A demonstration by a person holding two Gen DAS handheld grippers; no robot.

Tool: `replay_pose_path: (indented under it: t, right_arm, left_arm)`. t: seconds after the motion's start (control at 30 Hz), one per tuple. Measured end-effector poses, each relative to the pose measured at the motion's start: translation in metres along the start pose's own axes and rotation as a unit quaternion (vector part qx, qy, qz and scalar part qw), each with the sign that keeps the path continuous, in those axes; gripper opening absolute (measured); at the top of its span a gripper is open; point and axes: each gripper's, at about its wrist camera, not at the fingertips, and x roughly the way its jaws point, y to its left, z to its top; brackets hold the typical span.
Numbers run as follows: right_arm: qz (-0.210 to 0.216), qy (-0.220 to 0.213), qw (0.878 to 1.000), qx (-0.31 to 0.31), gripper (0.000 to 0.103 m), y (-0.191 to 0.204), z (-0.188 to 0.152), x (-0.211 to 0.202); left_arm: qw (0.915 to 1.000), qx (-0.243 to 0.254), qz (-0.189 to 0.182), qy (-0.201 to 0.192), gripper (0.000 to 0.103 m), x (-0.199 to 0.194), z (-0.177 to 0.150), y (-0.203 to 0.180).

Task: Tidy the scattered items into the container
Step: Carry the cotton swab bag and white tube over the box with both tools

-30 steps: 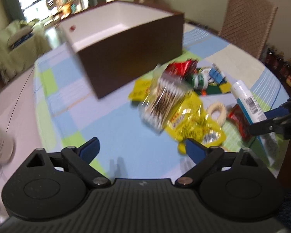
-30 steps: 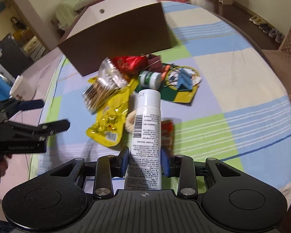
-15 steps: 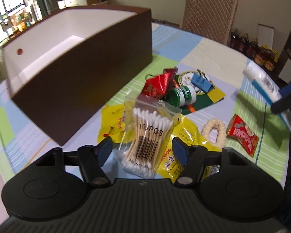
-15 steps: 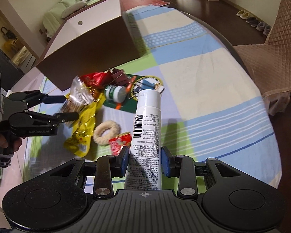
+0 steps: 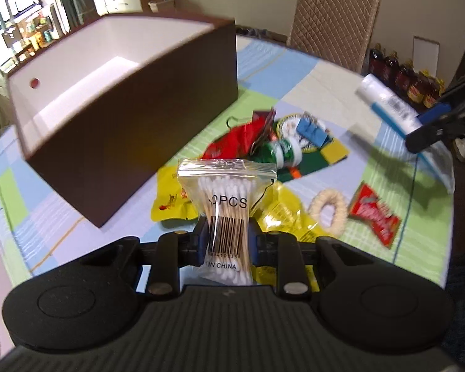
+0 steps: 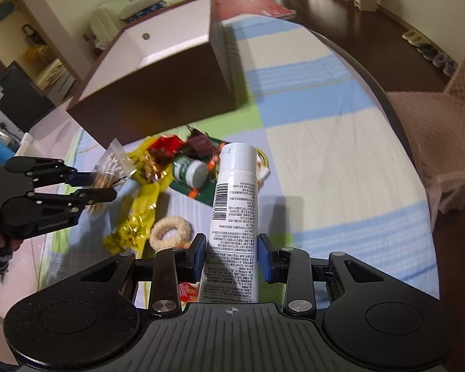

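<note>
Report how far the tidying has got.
Done: nothing visible inside the brown white-lined box yet.
In hand: the left gripper clamps the clear bag of cotton swabs; the right gripper clamps the white tube.
Left on the checked tablecloth: yellow snack packet, cream ring, red sachet, green bottle, and a red wrapper.
</note>
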Motion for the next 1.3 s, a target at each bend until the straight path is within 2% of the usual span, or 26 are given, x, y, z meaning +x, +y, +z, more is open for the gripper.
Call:
replay_pose_path:
  t: [0.2,0.37,0.67,1.0,1.3]
  right_arm:
    - [0.024,-0.005,0.999,-0.030,0.034,0.004,0.023,-0.004]
    - [0.048,-0.011,0.997,-0.055,0.034,0.011,0.049,-0.009]
    - [0.092,-0.058,0.988,-0.110,0.034,0.027,0.116,-0.028]
    - [0.115,-0.091,0.978,-0.150,0.034,0.054,0.181,-0.027]
    - [0.122,-0.086,0.977,-0.150,0.034,0.074,0.237,0.010]
  left_arm:
    - [0.9979,-0.038,0.044,-0.027,0.022,-0.039,0.020,0.000]
    - [0.9929,-0.062,0.094,-0.039,0.022,-0.064,0.044,0.007]
    - [0.9838,-0.065,0.155,-0.063,0.022,-0.099,0.093,0.027]
    - [0.9788,-0.069,0.179,-0.072,0.022,-0.095,0.139,0.054]
    - [0.9759,-0.082,0.193,-0.058,0.022,-0.070,0.171,0.086]
